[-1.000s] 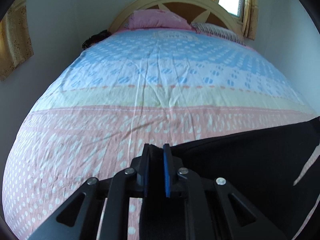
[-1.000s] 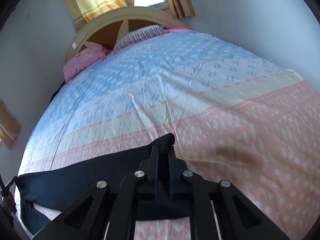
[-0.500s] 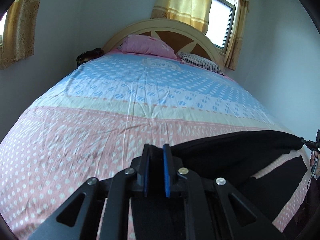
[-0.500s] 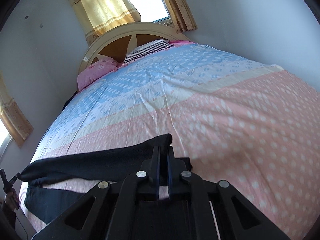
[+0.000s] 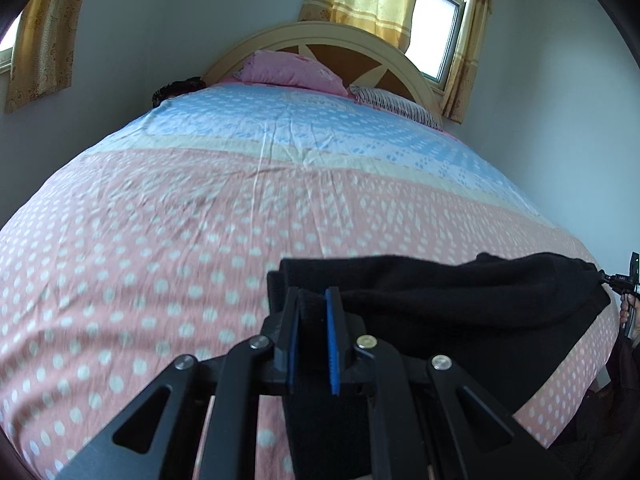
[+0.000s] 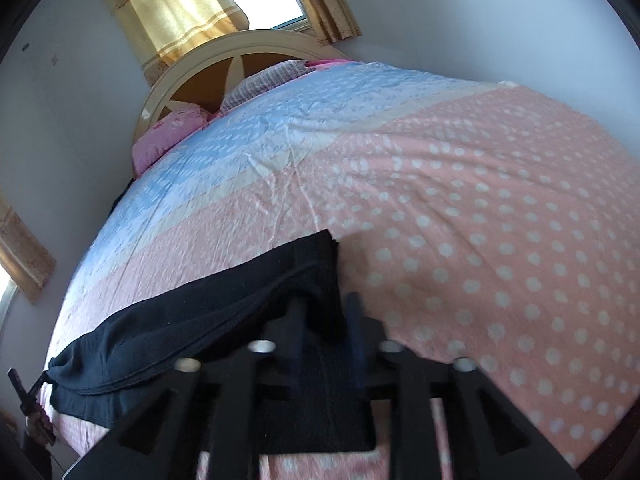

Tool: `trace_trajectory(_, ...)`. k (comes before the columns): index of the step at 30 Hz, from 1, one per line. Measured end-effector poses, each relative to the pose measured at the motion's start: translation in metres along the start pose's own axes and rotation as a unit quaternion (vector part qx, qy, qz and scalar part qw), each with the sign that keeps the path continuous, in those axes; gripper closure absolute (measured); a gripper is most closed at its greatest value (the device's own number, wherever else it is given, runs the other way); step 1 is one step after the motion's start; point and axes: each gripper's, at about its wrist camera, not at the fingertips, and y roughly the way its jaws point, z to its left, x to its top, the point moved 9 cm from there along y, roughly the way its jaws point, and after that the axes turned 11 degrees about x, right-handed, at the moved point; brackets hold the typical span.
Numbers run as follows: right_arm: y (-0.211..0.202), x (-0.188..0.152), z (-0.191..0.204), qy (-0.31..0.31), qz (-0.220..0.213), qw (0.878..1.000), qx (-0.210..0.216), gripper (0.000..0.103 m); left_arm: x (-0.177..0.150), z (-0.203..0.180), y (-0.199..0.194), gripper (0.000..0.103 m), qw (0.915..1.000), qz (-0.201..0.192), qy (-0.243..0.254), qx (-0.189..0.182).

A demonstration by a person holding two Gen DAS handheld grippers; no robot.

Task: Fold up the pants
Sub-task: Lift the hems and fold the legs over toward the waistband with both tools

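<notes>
Black pants [image 5: 460,296] lie stretched across the near end of a bed with a pink dotted cover [image 5: 168,240]. My left gripper [image 5: 313,300] has its blue-padded fingers a little apart with a fold of the pants' left end between them. In the right wrist view, the pants [image 6: 200,320] run off to the left. My right gripper [image 6: 325,304] is blurred, its fingers apart, with the pants' right end lying between them. The pants' far edge is folded over onto itself.
The bed cover turns blue [image 5: 280,120] toward the headboard [image 5: 320,40], where a pink pillow [image 5: 288,72] and a striped pillow [image 5: 392,104] lie. Curtained windows [image 6: 208,0] are behind. Walls stand close on both sides.
Both grippers have come down and forward over the bed, laying the pants' held edge onto the cover. Both sets of fingers have parted, the right more than the left.
</notes>
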Motion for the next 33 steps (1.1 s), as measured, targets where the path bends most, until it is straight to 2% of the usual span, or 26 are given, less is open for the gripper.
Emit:
trace_trajectory(4, -0.033, 0.006, 0.019, -0.039, -0.018, 0.998, -0.037, 0.057, -0.004, -0.002, -0.005, 0.09, 0.9997, -0.012, 0.017, 0.015)
trace_trajectory(6, -0.05, 0.007, 0.045, -0.08, -0.028, 0.995, -0.052, 0.057, -0.004, -0.005, -0.008, 0.089, 0.9986, -0.02, 0.04, 0.027)
trace_trajectory(10, -0.049, -0.009, 0.121, -0.18, 0.001, 0.983, -0.032, 0.057, -0.004, -0.009, -0.011, 0.085, 0.9943, -0.033, 0.089, 0.048)
trace_trajectory(13, -0.022, -0.043, 0.189, -0.27, 0.052, 0.961, -0.005, 0.057, -0.005, -0.011, -0.014, 0.082, 0.9877, -0.047, 0.133, 0.067)
trace_trajectory(16, 0.018, -0.095, 0.256, -0.362, 0.113, 0.925, 0.033, 0.057, -0.008, -0.014, -0.015, 0.082, 0.9819, -0.053, 0.166, 0.073)
trace_trajectory(20, 0.064, -0.15, 0.309, -0.443, 0.17, 0.879, 0.054, 0.057, -0.011, -0.016, -0.016, 0.086, 0.979, -0.054, 0.186, 0.064)
trace_trajectory(23, 0.091, -0.175, 0.33, -0.471, 0.195, 0.858, 0.064, 0.057, -0.012, -0.021, -0.017, 0.088, 0.9734, -0.06, 0.211, 0.066)
trace_trajectory(26, 0.113, -0.182, 0.336, -0.486, 0.205, 0.847, 0.056, 0.057, -0.011, -0.025, -0.015, 0.089, 0.9694, -0.061, 0.228, 0.07)
trace_trajectory(28, 0.118, -0.182, 0.34, -0.486, 0.201, 0.848, 0.063, 0.058, -0.009, -0.025, -0.015, 0.09, 0.9684, -0.064, 0.23, 0.071)
trace_trajectory(29, 0.12, -0.179, 0.341, -0.478, 0.205, 0.851, 0.067, 0.063, -0.007, -0.025, -0.015, 0.091, 0.9689, -0.063, 0.229, 0.07)
trace_trajectory(30, 0.12, -0.177, 0.342, -0.471, 0.205, 0.855, 0.07, 0.091, -0.005, -0.025, -0.015, 0.091, 0.9697, -0.064, 0.227, 0.066)
trace_trajectory(31, 0.121, -0.174, 0.345, -0.465, 0.205, 0.858, 0.074, 0.099, -0.004, -0.026, -0.014, 0.091, 0.9697, -0.064, 0.226, 0.065)
trace_trajectory(33, 0.11, -0.17, 0.355, -0.463, 0.192, 0.861, 0.086, 0.099, -0.002, -0.026, -0.014, 0.091, 0.9695, -0.064, 0.228, 0.062)
